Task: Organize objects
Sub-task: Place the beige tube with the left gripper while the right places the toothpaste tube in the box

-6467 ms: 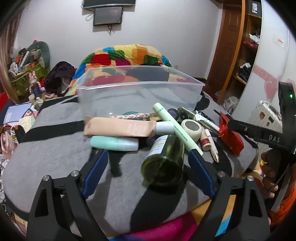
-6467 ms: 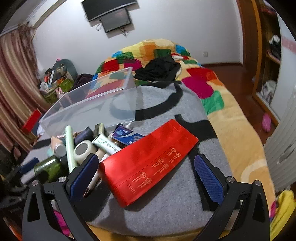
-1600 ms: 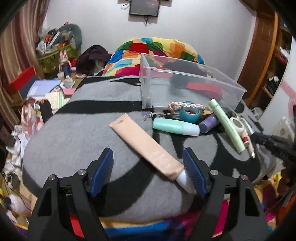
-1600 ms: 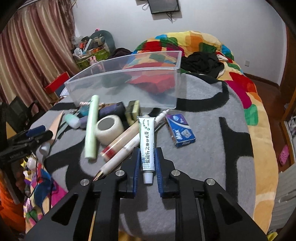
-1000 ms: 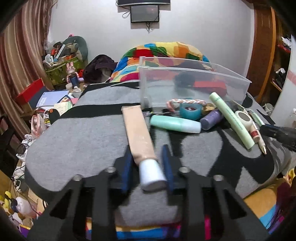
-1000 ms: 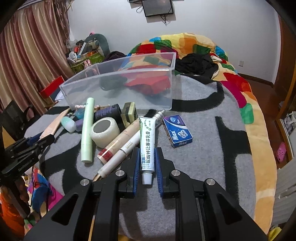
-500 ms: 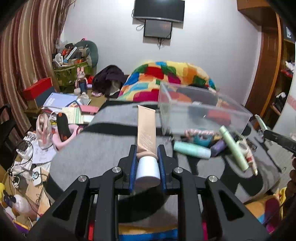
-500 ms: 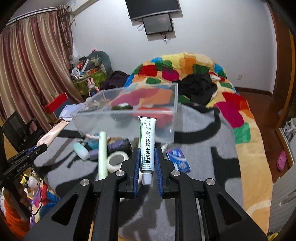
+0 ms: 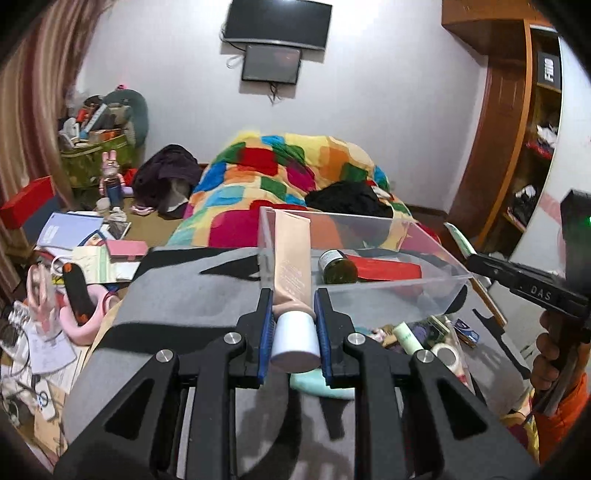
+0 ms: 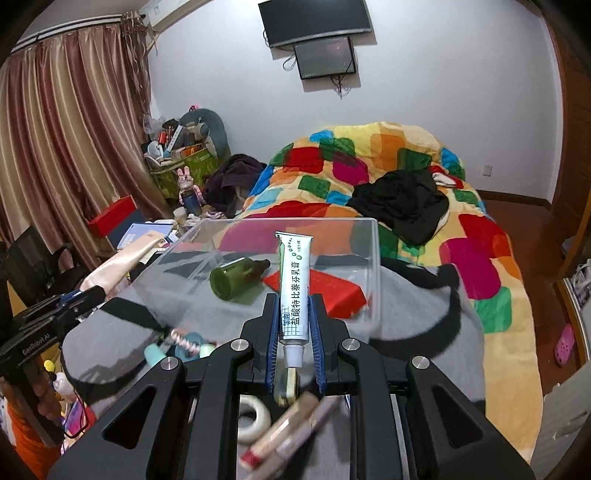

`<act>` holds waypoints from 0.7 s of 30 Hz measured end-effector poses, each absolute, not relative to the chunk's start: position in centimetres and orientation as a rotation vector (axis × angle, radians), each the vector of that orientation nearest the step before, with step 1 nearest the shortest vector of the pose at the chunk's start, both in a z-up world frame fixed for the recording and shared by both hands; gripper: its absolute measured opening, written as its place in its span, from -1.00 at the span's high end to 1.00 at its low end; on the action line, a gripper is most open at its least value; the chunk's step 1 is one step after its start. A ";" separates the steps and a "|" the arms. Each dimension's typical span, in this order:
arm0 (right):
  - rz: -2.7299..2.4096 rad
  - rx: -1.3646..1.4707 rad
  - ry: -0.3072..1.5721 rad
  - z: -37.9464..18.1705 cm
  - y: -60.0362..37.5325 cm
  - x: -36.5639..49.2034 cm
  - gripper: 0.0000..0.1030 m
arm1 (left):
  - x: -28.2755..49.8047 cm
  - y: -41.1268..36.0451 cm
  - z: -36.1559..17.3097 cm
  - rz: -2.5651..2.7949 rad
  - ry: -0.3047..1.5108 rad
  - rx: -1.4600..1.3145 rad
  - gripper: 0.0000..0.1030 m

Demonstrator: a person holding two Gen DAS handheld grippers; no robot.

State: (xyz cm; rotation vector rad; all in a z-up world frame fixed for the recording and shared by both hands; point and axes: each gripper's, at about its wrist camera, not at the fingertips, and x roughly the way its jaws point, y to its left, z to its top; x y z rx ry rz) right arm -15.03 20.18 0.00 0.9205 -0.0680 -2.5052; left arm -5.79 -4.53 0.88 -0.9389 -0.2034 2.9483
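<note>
Left gripper (image 9: 294, 334) clamped on beige tube (image 9: 291, 258), white cap (image 9: 295, 347) nearest the camera, tube body pointing forward, far end over near left corner of clear bin (image 9: 436, 291). Right gripper (image 10: 294, 347) clamped on white toothpaste tube (image 10: 294, 291), cap end down between the pads, flat end raised in front of the bin (image 10: 373, 266). Below both grippers, on grey blanket (image 9: 192, 295): mint tube (image 9: 319, 384), tape roll (image 10: 255, 417), pens (image 10: 284, 432), blurred. Beyond, inside bin: green bottle (image 10: 236, 280) lying on its side, red box (image 10: 328, 291) just right of it. Behind bin: patchwork quilt (image 10: 388, 158) with black garment (image 10: 402, 203) on it. On far wall: television (image 10: 314, 20).
</note>
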 end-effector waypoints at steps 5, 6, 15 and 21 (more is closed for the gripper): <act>-2.464 1.010 -0.016 -0.8 18.2 -18.4 0.72 | -9.7 -3.6 0.2 2.870 -0.157 -1.042 0.59; -2.457 1.028 -0.012 -1.0 18.0 -18.9 0.72 | -10.4 -3.4 0.1 2.855 -0.142 -1.060 0.59; -2.393 1.133 0.032 -2.9 16.1 -21.3 0.71 | -14.0 -2.2 -0.8 2.783 -0.060 -1.160 0.59; -2.398 1.116 0.054 -2.5 16.0 -20.6 0.71 | -13.8 -1.5 -0.6 2.763 -0.028 -1.147 0.58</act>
